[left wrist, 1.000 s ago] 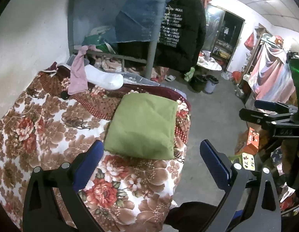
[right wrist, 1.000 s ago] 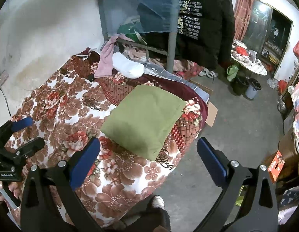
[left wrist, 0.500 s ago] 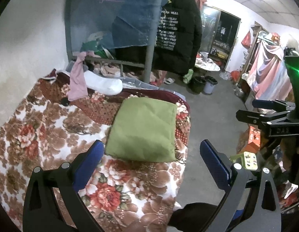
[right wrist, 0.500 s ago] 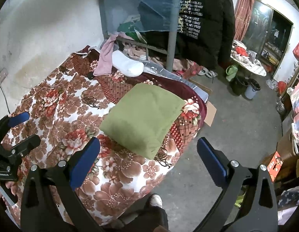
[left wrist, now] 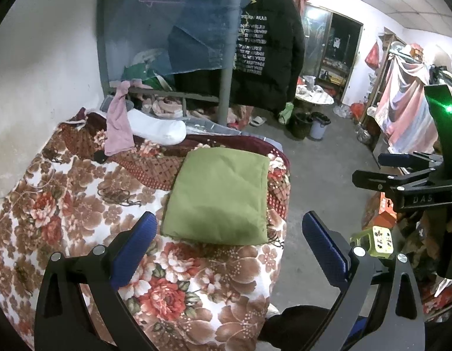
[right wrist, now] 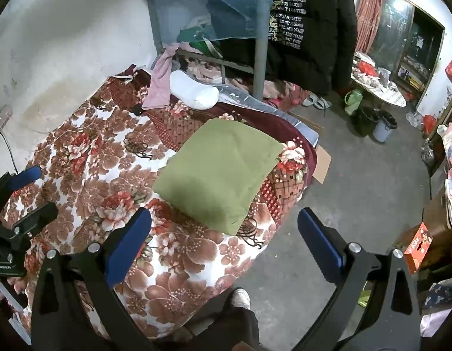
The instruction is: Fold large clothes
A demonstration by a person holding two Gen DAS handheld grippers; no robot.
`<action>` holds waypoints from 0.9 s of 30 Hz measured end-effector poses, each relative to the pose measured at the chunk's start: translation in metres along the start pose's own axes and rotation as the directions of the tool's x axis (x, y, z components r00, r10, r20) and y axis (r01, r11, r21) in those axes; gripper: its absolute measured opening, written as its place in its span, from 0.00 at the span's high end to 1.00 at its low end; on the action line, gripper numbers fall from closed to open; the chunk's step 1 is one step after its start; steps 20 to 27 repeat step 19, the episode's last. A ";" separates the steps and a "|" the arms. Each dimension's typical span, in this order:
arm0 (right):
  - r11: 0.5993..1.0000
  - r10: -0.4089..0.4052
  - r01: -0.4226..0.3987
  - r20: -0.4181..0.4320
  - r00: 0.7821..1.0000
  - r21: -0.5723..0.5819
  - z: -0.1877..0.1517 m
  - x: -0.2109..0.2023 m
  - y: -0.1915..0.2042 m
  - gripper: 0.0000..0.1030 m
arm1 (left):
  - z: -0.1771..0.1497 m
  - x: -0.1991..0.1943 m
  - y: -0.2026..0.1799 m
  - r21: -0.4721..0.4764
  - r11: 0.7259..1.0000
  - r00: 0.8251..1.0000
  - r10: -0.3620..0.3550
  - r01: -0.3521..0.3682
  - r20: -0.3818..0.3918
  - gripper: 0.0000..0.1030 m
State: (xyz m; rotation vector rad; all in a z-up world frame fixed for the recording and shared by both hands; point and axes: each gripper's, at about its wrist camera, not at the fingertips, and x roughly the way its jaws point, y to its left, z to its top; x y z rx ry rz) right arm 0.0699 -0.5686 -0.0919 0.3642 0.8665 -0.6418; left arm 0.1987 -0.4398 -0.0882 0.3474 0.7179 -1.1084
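Note:
A green garment lies folded into a flat rectangle near the foot corner of a bed covered by a floral blanket. My left gripper hovers above and in front of the garment, open and holding nothing. My right gripper also hangs open and empty over the bed's near edge, short of the garment. In the left wrist view the right gripper sits off to the right over the floor. In the right wrist view the left gripper sits at the left over the blanket.
A white pillow and a pink cloth lie at the head of the bed, under a bunk frame with a grey post and a hanging black jacket. Bins stand on the concrete floor. A person's shoe is below.
Both views shift only slightly, as if the grippers drift a little back and up. The green garment has not moved, and both grippers have stayed open.

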 end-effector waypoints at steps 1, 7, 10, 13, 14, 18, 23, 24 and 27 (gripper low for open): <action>1.000 0.001 -0.001 -0.001 1.000 0.001 0.000 0.000 0.000 0.05 | 0.000 0.001 0.000 0.001 1.000 1.000 -0.001 0.001 -0.004 0.05; 1.000 0.006 -0.006 0.001 1.000 0.004 0.005 0.004 0.000 0.05 | 0.005 0.001 -0.002 0.010 1.000 1.000 -0.006 0.006 0.001 0.05; 1.000 0.002 -0.002 0.004 1.000 0.002 0.008 0.005 -0.001 0.05 | 0.006 0.000 -0.002 0.014 1.000 1.000 -0.003 0.003 0.002 0.05; 1.000 -0.018 0.017 0.016 1.000 0.016 0.010 0.004 -0.003 0.05 | 0.007 0.002 -0.006 0.044 0.999 0.999 0.032 -0.031 -0.005 0.05; 1.000 -0.012 0.012 0.015 1.000 0.025 0.010 0.005 -0.005 0.05 | 0.008 0.003 -0.006 0.044 0.999 1.000 0.025 -0.025 -0.007 0.05; 0.999 -0.012 0.012 0.009 1.000 0.038 0.011 0.007 -0.008 0.05 | 0.011 0.003 -0.005 0.042 0.999 1.000 0.021 -0.021 -0.001 0.05; 0.999 -0.012 0.012 0.011 1.000 0.036 0.011 0.006 -0.008 0.05 | 0.011 0.003 -0.005 0.039 0.999 1.000 0.024 -0.024 0.001 0.05; 0.999 -0.012 0.012 0.011 1.000 0.036 0.011 0.006 -0.008 0.05 | 0.011 0.003 -0.005 0.039 0.999 1.000 0.024 -0.024 0.001 0.05; 0.999 -0.012 0.012 0.011 1.000 0.036 0.011 0.006 -0.008 0.05 | 0.011 0.003 -0.005 0.039 0.999 1.000 0.024 -0.024 0.001 0.05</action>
